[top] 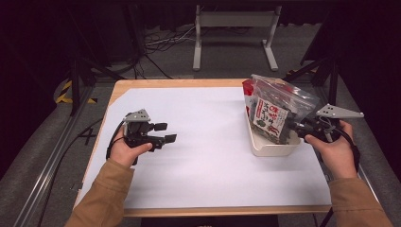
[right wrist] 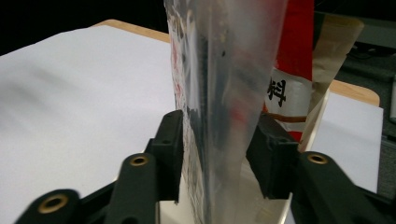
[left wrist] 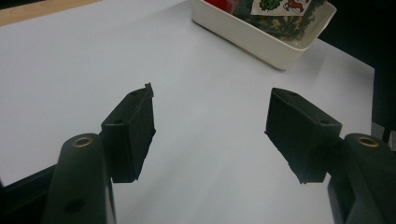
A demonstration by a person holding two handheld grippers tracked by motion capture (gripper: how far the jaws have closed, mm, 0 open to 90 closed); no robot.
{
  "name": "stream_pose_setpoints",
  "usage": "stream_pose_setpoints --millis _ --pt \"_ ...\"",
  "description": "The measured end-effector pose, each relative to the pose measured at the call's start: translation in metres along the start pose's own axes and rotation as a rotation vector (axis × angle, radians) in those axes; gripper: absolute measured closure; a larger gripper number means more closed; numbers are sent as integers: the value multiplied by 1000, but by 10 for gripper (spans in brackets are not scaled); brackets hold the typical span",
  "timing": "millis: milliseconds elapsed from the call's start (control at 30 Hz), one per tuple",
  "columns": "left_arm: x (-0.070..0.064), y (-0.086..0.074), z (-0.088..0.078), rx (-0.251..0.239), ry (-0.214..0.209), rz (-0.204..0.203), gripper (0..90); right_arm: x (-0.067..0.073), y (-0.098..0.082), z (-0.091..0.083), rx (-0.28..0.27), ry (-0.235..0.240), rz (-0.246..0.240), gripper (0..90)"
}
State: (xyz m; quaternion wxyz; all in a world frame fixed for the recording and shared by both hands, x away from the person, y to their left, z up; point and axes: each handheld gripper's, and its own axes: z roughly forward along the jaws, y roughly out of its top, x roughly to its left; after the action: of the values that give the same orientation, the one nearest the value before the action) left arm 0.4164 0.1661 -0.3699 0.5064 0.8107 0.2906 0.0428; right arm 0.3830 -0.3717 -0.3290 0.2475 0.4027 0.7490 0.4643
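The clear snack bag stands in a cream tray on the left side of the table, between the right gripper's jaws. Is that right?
Not quite. The high view shows the cream tray with the clear snack bag on the table's right side, not its left. The bag is between the right gripper jaws.

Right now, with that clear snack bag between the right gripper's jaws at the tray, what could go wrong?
The clear snack bag stands upright in the white tray, leaning on a red packet. The right gripper has its jaws on either side of it, seemingly without a firm pinch, so the bag may slump or tip out. Pulling back carelessly could drag the light tray. The left gripper is too far away to steady anything.
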Motion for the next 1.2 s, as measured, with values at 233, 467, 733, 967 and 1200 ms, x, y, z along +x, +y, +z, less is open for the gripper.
stream_pose_setpoints --millis 233,467,733,967,1200 --pt "-4 -4 -8 9 9 7 309 1 -5 -10 -15 -10 12 381" --pt "-10 -9 -22 6 21 28 294 5 -6 -18 -18 -24 -19 345" --pt "-21 -22 -44 17 45 60 282 21 -5 -31 -11 -35 -58 330" --pt "-31 -38 -63 6 69 77 271 35 -7 -43 -7 -60 -97 326" --pt "-41 -47 -72 9 56 91 254 46 -19 -49 -34 -39 -83 326"
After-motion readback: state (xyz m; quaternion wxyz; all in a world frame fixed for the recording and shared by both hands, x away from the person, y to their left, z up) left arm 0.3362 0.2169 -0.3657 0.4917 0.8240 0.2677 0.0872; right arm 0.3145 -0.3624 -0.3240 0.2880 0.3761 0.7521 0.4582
